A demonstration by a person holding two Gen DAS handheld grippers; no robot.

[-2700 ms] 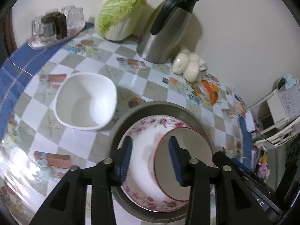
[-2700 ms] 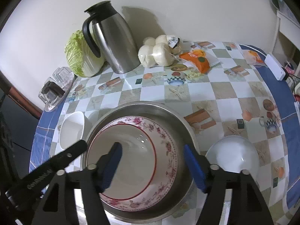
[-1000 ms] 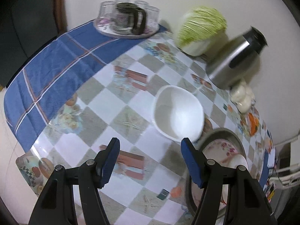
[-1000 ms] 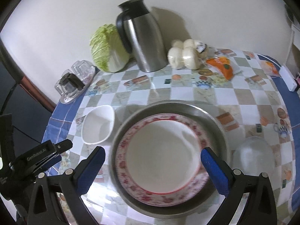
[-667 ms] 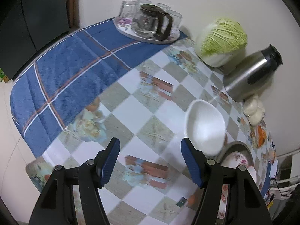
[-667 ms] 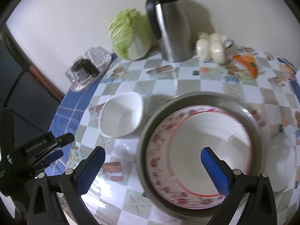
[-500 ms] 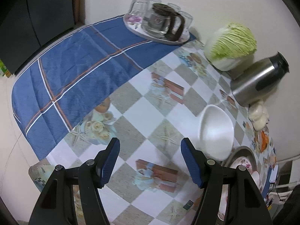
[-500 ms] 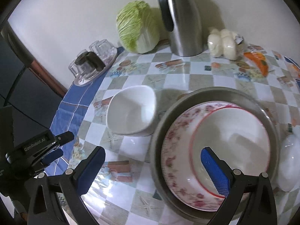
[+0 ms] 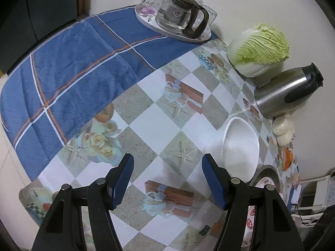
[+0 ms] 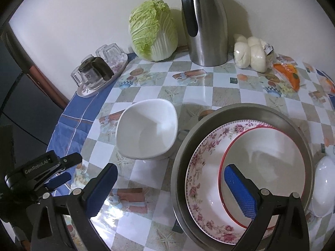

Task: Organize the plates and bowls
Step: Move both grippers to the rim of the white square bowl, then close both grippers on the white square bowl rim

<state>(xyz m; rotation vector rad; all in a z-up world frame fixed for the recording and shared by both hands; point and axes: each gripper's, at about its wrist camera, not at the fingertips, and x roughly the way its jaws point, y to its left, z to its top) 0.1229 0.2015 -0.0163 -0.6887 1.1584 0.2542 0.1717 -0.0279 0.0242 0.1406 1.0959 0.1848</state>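
Hovering over the table, both tongs are held wide and empty: the left tongs with the white bowl just to their right, the right tongs straddling the metal pan's rim, the flowered plate and red-rimmed bowl stacked inside

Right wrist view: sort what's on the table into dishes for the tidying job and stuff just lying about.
For the job:
square white bowl
metal basin
floral plate in the basin
red-rimmed bowl on that plate
white dish beside the basin

Lying about:
cabbage
steel jug
buns
orange packet
glass tray
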